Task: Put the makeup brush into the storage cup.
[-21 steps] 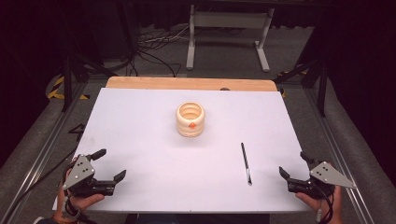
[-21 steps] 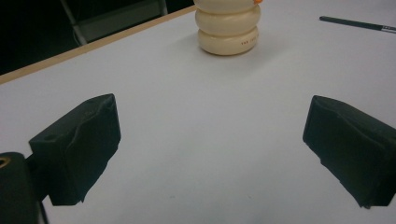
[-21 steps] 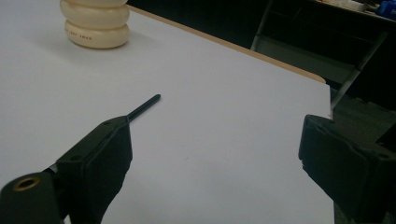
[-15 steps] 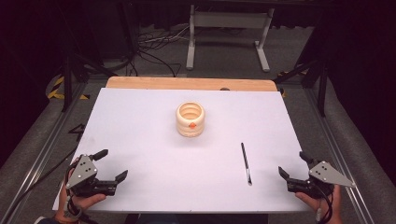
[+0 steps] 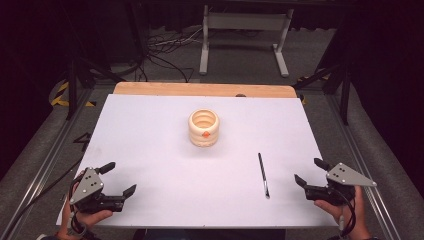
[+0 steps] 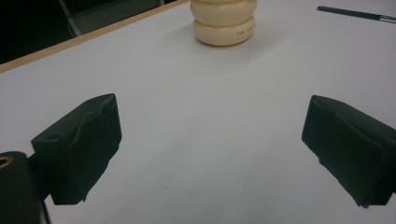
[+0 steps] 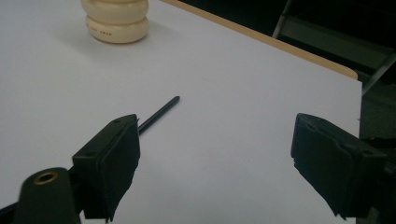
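My left claw (image 5: 116, 179) and right claw (image 5: 308, 172) hover at the white table's (image 5: 150, 145) near corners, jaws apart, empty. The thin black pen (image 5: 263, 175) lies near the right claw; the cream ribbed cup (image 5: 203, 128) stands mid-table.

Cream ribbed holder (image 6: 223, 21): one line of small dark print on the lowest ring, too small to read; same print seen in the right gripper view (image 7: 117, 19). Orange mark on its side (image 5: 205, 134), no letters legible
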`<state>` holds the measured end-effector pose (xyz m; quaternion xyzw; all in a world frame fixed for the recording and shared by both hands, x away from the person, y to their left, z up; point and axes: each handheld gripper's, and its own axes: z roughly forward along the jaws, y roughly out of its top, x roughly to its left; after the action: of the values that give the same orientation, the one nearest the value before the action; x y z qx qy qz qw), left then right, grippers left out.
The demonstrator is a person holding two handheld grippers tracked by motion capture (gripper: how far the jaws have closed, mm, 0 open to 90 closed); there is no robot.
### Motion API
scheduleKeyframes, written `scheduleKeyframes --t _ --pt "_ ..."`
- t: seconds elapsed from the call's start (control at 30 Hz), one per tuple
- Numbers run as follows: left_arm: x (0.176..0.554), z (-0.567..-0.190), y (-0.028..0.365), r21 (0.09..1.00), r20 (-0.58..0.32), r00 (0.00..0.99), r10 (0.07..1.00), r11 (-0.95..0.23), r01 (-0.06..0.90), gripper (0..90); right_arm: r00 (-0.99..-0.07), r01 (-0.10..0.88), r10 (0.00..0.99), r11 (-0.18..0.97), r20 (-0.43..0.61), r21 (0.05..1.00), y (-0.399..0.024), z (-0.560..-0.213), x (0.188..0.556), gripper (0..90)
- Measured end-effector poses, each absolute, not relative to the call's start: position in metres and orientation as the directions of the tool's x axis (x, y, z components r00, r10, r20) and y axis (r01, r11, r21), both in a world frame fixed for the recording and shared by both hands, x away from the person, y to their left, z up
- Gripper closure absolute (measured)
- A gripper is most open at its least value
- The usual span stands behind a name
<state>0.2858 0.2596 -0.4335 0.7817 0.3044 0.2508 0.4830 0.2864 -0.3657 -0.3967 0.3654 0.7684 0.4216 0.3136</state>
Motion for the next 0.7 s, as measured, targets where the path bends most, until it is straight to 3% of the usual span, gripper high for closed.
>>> scheduleKeyframes --t 0.37,0.5,0.7 --pt "0.286 -0.436 0.257 0.9 0.094 0.695 0.713 -0.36 0.247 5.8 -0.615 0.442 0.782 0.451 -0.105 0.775 -0.333 -0.386 0.305 18.4" --pt "0.286 -0.436 0.257 0.898 0.093 0.696 0.712 -0.361 0.249 5.9 -0.65 0.53 0.759 0.492 -0.041 0.691 -0.313 -0.39 0.314 19.1" --pt "0.286 -0.437 0.256 0.897 0.087 0.702 0.707 -0.363 0.254 6.0 -0.655 0.65 0.756 0.55 0.02 0.524 -0.281 -0.402 0.328 30.0"
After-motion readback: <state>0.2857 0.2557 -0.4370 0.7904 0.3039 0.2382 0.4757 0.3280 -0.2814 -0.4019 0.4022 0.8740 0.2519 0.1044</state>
